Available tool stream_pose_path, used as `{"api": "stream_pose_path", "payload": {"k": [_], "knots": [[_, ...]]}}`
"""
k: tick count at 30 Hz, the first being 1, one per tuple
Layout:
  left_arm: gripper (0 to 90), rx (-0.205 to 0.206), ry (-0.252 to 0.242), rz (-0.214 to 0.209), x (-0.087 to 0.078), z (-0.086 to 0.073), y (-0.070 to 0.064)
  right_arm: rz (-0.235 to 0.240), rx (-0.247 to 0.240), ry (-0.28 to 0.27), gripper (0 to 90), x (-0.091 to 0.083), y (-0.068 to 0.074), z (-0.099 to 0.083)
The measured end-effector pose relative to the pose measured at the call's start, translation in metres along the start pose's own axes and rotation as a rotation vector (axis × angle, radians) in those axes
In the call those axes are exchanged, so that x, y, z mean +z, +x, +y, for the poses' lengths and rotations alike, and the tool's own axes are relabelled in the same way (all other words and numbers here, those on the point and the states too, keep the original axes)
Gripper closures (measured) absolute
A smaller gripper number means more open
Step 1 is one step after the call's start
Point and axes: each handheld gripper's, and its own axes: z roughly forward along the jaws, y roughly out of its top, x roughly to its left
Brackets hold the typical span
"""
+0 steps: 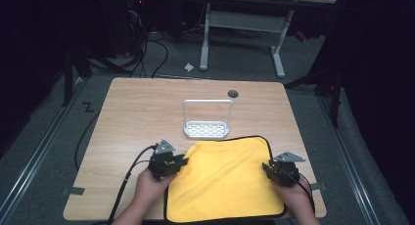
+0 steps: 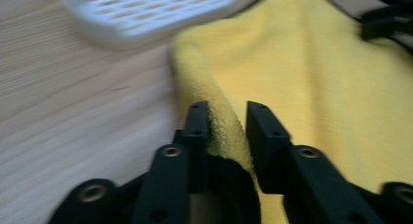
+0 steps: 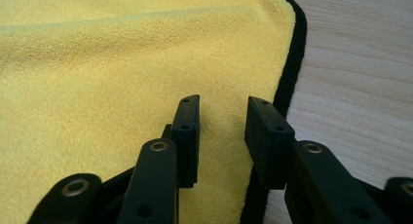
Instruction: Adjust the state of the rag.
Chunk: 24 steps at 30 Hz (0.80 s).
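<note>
A yellow cloth with black edging lies flat at the table's front middle. My left gripper is at the cloth's left edge. In the left gripper view the jaws hold a raised fold of the yellow cloth pinched between them. My right gripper hovers over the cloth's right edge. In the right gripper view it stands open just above the yellow cloth, with nothing between its jaws and the black hem to their right.
A white perforated rack with a tall wire handle stands just beyond the cloth, and shows blurred in the left gripper view. The wooden table has a round cable hole at the back. Another desk's legs stand on the floor beyond.
</note>
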Motion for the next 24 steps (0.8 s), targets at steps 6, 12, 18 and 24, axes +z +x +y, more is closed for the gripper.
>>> {"api": "stream_pose_path", "payload": {"k": [6, 12, 18, 24], "knots": [[50.8, 0.127, 0.015, -0.003, 0.003, -0.003, -0.033, 0.0, 0.004, -0.007, 67.6, 0.0, 0.0, -0.001], [68.3, -0.12, -0.137, 0.154, -0.014, 0.0, 0.039, 0.0, 0.004, -0.009, 67.5, -0.001, 0.001, -0.002], [79.9, -0.281, -0.21, 0.224, -0.027, -0.006, 0.092, 0.004, 0.008, -0.011, 67.4, -0.001, 0.0, -0.002], [82.6, -0.193, -0.001, 0.166, 0.001, -0.013, 0.083, 0.008, 0.006, -0.014, 67.4, -0.001, 0.0, -0.003]]}}
